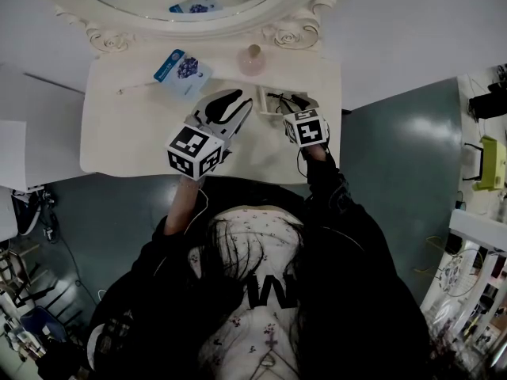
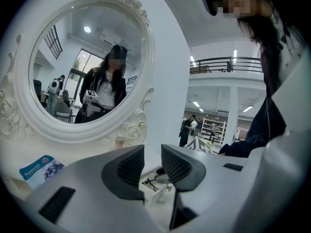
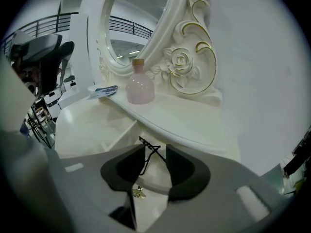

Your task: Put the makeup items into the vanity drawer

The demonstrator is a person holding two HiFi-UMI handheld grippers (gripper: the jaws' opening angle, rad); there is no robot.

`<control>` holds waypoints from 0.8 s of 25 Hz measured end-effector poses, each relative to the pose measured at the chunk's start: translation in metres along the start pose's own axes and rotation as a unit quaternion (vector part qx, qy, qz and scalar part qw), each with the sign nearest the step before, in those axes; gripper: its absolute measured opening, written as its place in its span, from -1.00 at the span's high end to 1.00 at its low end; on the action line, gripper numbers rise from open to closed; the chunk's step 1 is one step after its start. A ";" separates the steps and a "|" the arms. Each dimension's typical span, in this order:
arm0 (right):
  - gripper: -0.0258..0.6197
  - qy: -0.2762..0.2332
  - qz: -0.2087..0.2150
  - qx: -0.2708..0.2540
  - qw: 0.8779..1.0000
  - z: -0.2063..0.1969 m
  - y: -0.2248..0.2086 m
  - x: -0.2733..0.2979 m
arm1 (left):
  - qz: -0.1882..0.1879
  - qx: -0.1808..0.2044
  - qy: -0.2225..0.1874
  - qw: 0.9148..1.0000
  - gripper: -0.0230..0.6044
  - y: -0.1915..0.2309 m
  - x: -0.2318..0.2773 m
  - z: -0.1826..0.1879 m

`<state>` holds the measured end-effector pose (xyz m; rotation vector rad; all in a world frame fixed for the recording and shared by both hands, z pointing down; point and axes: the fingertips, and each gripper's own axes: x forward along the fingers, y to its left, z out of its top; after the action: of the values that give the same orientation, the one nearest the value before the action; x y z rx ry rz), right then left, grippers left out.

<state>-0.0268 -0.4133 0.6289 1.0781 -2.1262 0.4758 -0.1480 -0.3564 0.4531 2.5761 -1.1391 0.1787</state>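
The white vanity's small drawer [image 1: 261, 100] stands pulled out under the tabletop. A thin black wiry item [image 3: 149, 150] and a tiny gold piece [image 3: 139, 193] lie on its floor. My right gripper [image 3: 155, 165] hovers just above them, pointing down into the drawer [image 3: 118, 138], jaws open and pressing on nothing. In the head view that gripper [image 1: 295, 106] sits over the drawer's right half. My left gripper [image 1: 234, 106] hangs to the drawer's left, open and empty [image 2: 152, 165]. On the tabletop remain a blue packet [image 1: 182, 67] and a pink bottle [image 1: 252, 59] with a cork-coloured cap.
A round mirror in an ornate white frame [image 1: 285, 34] rises at the back of the vanity [image 1: 119, 141]. A thin stick [image 1: 136, 87] lies left of the blue packet. The bottle [image 3: 140, 88] stands against the frame's carved rose. Grey floor lies right of the table.
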 end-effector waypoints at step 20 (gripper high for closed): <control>0.48 -0.115 0.032 0.101 0.988 0.042 0.001 -0.052 | 0.008 0.007 0.000 1.000 0.58 -0.008 -0.005 0.000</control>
<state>-0.0233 -0.4089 0.5620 1.2298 -2.3593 0.6354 -0.1452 -0.3480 0.4496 2.5795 -1.1622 0.1907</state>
